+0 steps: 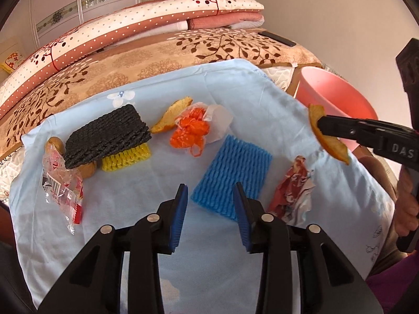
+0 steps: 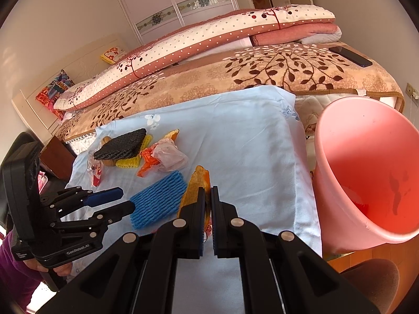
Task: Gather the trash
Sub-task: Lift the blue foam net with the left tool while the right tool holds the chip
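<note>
On blue cloth (image 1: 146, 209): two peels (image 1: 171, 116).

Four foam nets in all: one blue foam net (image 1: 231, 176) just beyond the open left jaws, one black net (image 1: 107, 136) and one yellow net (image 1: 127, 157) farther to their left. Two orange peels: one peel (image 2: 195, 192) clamped between the right jaws, another peel (image 1: 171, 115) far beyond the left ones. One pink bin (image 2: 366, 175) stands right of the right jaws.

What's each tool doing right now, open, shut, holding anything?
Left tool: open, empty, above the blue foam net.
Right tool: shut on an orange peel, beside the pink bin.
</note>
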`<move>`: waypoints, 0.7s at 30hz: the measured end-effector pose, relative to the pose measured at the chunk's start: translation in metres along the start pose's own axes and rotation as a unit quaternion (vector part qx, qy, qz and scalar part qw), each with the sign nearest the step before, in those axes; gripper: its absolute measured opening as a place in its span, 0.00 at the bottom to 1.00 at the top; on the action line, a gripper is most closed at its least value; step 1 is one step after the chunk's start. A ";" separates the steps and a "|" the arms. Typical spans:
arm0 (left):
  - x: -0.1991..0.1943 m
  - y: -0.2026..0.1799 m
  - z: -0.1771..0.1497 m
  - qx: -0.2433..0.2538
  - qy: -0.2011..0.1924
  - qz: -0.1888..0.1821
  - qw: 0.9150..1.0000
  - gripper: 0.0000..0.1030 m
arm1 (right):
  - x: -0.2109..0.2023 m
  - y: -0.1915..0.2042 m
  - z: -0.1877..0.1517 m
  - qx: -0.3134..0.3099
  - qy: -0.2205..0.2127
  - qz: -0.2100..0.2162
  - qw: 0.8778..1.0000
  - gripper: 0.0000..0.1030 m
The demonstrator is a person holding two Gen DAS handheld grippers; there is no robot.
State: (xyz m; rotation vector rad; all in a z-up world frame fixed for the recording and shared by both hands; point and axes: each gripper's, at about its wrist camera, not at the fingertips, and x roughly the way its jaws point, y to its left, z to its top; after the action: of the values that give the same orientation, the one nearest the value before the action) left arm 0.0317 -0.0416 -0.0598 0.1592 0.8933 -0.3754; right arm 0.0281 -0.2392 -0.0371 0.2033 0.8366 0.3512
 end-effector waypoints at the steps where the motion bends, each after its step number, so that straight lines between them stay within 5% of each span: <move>1: 0.003 0.002 0.000 -0.002 0.001 0.005 1.000 0.35 | 0.001 0.000 0.000 0.001 0.001 -0.001 1.000 0.04; 11: 0.013 -0.004 0.002 0.003 0.008 0.010 1.000 0.35 | 0.004 -0.001 0.001 -0.001 0.003 0.001 1.000 0.04; 15: 0.011 -0.007 0.002 -0.002 0.010 0.021 1.000 0.11 | 0.004 -0.002 0.000 -0.002 0.002 0.003 1.000 0.04; 21: -0.005 -0.002 0.003 -0.034 -0.011 0.016 0.999 0.05 | -0.001 -0.003 0.001 -0.002 -0.004 0.007 1.000 0.04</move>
State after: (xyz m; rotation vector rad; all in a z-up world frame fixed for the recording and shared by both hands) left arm 0.0303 -0.0433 -0.0536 0.1071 0.8800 -0.3167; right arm 0.0289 -0.2421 -0.0372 0.2059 0.8266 0.3646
